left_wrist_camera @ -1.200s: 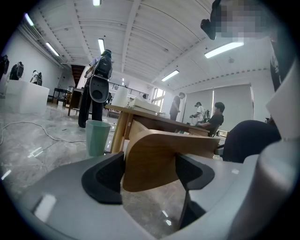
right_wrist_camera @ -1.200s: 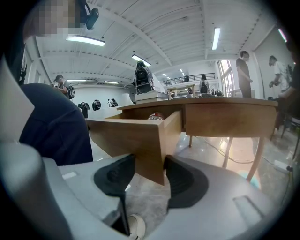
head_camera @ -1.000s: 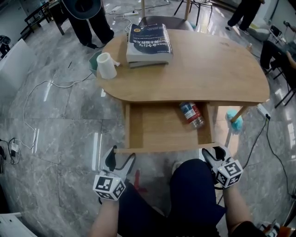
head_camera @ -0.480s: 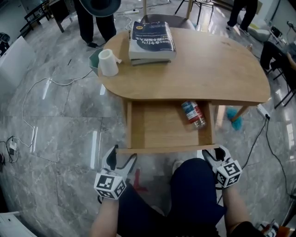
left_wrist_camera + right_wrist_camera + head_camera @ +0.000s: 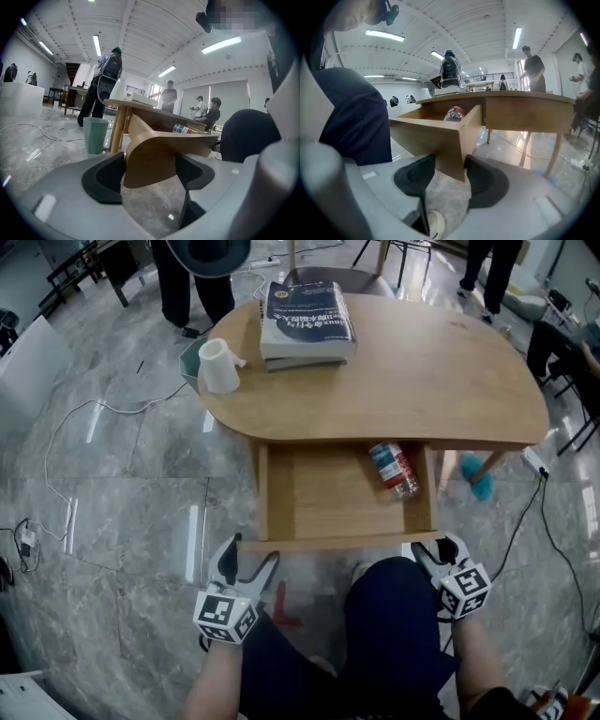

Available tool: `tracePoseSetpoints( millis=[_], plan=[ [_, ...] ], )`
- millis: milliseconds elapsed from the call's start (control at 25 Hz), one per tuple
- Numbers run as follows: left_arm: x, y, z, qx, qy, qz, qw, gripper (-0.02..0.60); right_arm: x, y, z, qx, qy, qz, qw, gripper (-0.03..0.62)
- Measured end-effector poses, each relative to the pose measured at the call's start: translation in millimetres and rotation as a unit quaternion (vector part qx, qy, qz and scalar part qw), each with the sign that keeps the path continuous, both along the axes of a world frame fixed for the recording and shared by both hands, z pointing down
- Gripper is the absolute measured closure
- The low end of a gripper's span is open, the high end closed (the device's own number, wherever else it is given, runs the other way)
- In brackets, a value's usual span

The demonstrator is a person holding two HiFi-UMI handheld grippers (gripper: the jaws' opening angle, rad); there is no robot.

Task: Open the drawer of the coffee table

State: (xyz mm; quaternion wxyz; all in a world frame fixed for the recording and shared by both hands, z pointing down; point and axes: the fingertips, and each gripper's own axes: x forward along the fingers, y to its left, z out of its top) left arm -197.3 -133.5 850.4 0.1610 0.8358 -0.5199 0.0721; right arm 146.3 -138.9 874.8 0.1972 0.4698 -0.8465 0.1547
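The wooden drawer [image 5: 328,493] stands well out from under the table [image 5: 422,381], with a plastic bottle [image 5: 393,470] lying in its back right corner. The left hand-held gripper [image 5: 249,554] clamps the left corner of the drawer's front panel between narrowly parted jaws. The right hand-held gripper [image 5: 434,546] grips the right corner likewise.

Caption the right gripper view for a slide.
Right gripper clamps a front corner of the coffee table's open drawer, a water bottle lying inside.
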Motion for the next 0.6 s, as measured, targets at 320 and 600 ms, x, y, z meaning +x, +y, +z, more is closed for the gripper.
tracePoseSetpoints(
  millis=[320,600],
  plan=[
    [-13,9,-16,0.022,0.021,-0.009,0.9995,0.300,2,7,-11,0.005,-0.016,-0.009,1.000,0.388],
    [-50,29,-56,0.069,0.012,-0.071,0.9950,0.574,16,14,-58,0.039,-0.022,-0.001,0.999,0.503]
  ],
)
